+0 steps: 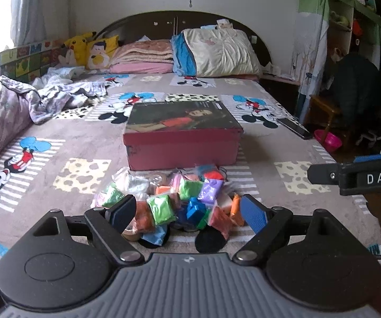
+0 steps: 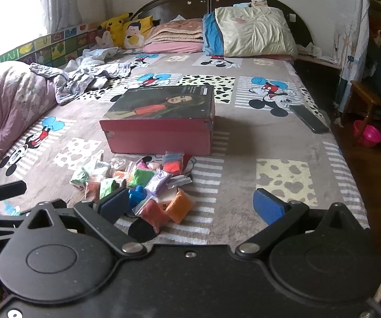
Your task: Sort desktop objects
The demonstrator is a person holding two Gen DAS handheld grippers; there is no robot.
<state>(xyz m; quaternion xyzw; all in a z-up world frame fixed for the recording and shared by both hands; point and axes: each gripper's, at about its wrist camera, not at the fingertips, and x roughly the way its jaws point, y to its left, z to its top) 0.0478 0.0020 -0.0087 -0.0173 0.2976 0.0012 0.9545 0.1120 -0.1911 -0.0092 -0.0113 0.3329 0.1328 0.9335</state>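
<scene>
Packets of coloured modelling clay point(image 1: 179, 201), each sealed in a small clear bag, lie in a loose heap on the bed's cartoon-mouse blanket point(image 1: 65, 143), directly in front of you and just short of a closed red box point(image 1: 182, 135) with a portrait on its lid; greens, oranges, blues, purple and white are mixed together with no order yet. Your left gripper point(image 1: 187, 213) hangs low over the near edge of the heap with its fingers spread wide, the packets showing between them, and it has hold of nothing. Your right gripper point(image 2: 190, 205) sits a little to the right of the pile, also spread wide and empty, with an orange packet point(image 2: 179, 208) and a red-orange one beside its left finger. Sorting looks to be at its very start, judging by the untouched jumble and the shut lid. A sensible next move would be to pick one loose packet at the heap's edge, lower a gripper around it and close gently, since the slippery bags may slide or drag neighbours along; the box probably needs opening first if it is the destination. Farther out, a dark phone point(image 1: 295, 128) lies near the bed's right edge, crumpled bedding point(image 1: 7, 106) on the left, pillows point(image 1: 217, 50) and a yellow plush toy point(image 1: 80, 42) by the headboard
</scene>
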